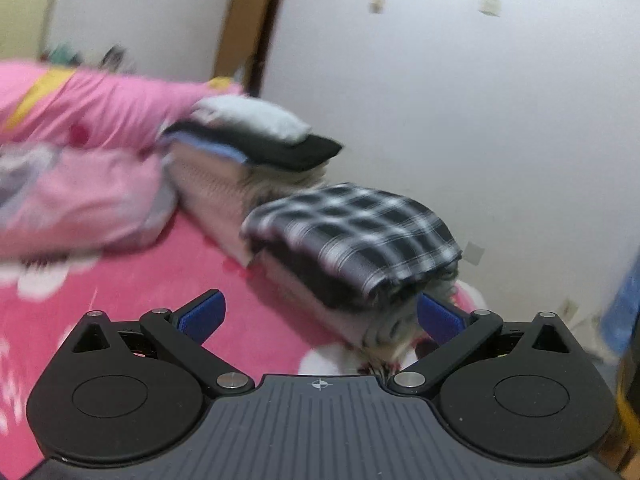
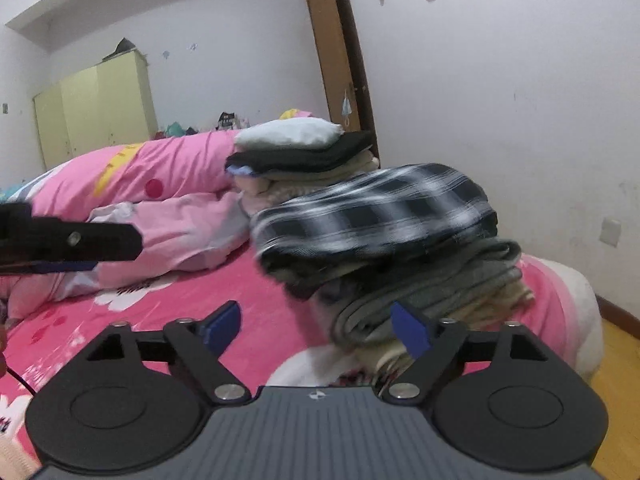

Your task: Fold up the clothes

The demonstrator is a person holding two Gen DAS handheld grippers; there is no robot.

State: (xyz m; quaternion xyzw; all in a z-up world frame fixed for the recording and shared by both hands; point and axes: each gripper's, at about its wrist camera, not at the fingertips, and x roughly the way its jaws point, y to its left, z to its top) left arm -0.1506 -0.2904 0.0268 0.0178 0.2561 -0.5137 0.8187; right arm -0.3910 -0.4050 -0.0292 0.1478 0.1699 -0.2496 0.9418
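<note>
**Pink bedsheet, two stacks, both grippers empty**

Pink floral bedding (image 1: 132, 280) fills the left wrist view under a white wall. We see the plaid garment (image 1: 352, 236) folded on top of the near stack, lying ahead and slightly right of our left gripper (image 1: 320, 316), its long side running across us. A taller pile (image 1: 248, 140) sits behind it, to the left. Our left jaws stand wide apart, blue pads (image 1: 202, 316) clear of cloth, holding nothing.

From the right wrist view, the same plaid garment (image 2: 372, 208) caps the grey layers (image 2: 420, 300) directly ahead of our right gripper (image 2: 316, 324). Those jaws are spread too and empty. The right pad (image 2: 410, 330) stands in front of the stack's edge; contact we cannot tell. Our left gripper (image 2: 72, 240) shows at far left, well apart from the stack, so we judge the right hand nearer.
</note>
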